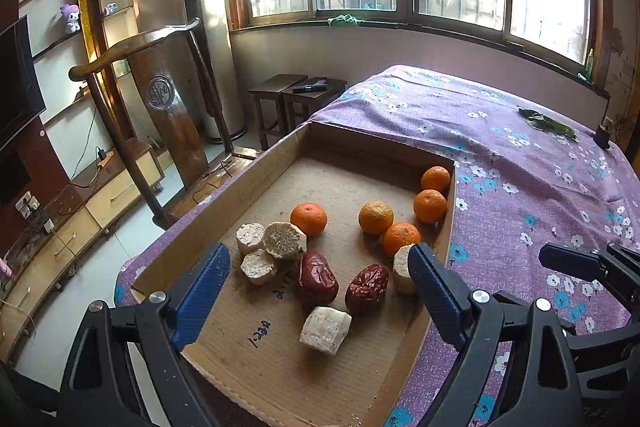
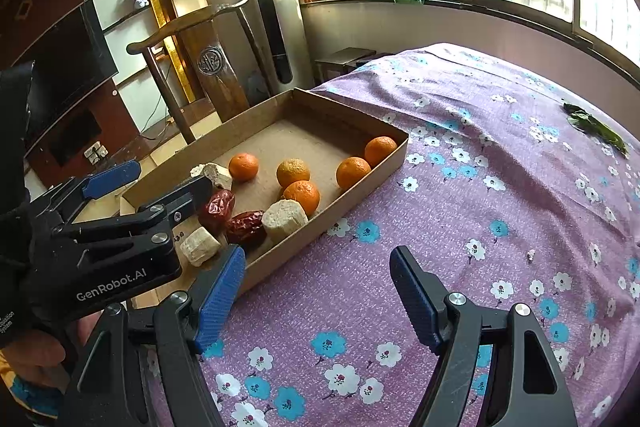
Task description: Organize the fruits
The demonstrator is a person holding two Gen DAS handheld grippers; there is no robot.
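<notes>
A shallow cardboard box lies on a purple flowered cloth. In it are several oranges, two red dates and several pale puffed-grain cakes. My left gripper is open and empty, its jaws spread over the near part of the box on either side of the dates. My right gripper is open and empty above the cloth, right of the box; its fingers show at the right edge of the left wrist view.
The cloth-covered table stretches to the right, with a green leaf at its far side. A wooden chair, stools and a TV cabinet stand beyond the table's left edge.
</notes>
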